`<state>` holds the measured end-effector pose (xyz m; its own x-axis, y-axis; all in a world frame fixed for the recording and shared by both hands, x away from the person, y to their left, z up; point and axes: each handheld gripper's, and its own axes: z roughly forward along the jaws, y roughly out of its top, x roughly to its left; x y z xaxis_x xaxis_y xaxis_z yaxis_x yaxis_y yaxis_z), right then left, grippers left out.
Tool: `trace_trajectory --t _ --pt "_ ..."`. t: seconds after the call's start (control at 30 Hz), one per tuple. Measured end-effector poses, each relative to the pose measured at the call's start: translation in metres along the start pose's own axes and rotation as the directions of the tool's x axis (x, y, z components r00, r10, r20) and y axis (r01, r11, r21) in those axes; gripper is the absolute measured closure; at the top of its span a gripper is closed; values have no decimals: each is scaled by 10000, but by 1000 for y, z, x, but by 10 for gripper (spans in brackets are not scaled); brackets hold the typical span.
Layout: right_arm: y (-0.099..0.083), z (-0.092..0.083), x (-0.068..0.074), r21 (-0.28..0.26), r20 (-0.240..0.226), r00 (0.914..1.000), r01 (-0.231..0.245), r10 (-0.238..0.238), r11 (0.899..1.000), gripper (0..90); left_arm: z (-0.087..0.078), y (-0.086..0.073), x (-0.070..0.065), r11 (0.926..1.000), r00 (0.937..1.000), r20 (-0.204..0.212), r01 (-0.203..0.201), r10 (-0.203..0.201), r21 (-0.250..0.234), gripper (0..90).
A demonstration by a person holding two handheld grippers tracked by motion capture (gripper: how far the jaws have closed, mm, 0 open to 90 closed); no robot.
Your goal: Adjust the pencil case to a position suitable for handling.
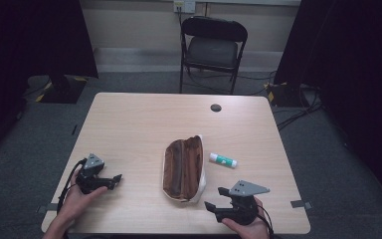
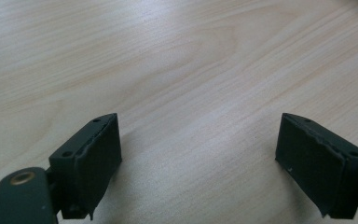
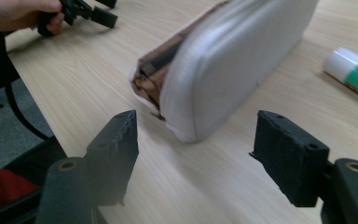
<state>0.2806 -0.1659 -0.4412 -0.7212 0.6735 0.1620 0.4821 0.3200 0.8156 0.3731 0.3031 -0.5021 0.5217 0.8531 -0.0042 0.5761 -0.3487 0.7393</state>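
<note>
A white pencil case with a brown lining (image 1: 184, 169) lies unzipped in the middle of the wooden table (image 1: 139, 119); the right gripper view shows its near end (image 3: 233, 65) just ahead of the jaws. A white and green glue stick (image 1: 224, 160) (image 3: 352, 72) lies to its right. My left gripper (image 1: 113, 180) (image 2: 198, 163) rests on the table at the front left, open, with bare wood between its jaws. My right gripper (image 1: 216, 198) (image 3: 196, 154) sits at the front right, open and holding nothing, pointed at the case's near end.
A black folding chair (image 1: 213, 47) stands beyond the table's far edge. A small dark round cap (image 1: 215, 107) lies near the far edge. Cables run over the grey carpet at the right. The left gripper (image 3: 86, 11) is seen far off in the right gripper view.
</note>
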Motion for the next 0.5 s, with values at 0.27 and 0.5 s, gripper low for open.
trace_trajectory --t 0.27,0.5 --pt "20 21 12 -103 -430 9985 334 -339 9994 321 0 0 0 10000 10000 0 -4 4 2 137" --pt "26 43 0 86 -53 9995 300 -300 9995 387 0 0 0 10000 10000 3 12 -12 -14 135"
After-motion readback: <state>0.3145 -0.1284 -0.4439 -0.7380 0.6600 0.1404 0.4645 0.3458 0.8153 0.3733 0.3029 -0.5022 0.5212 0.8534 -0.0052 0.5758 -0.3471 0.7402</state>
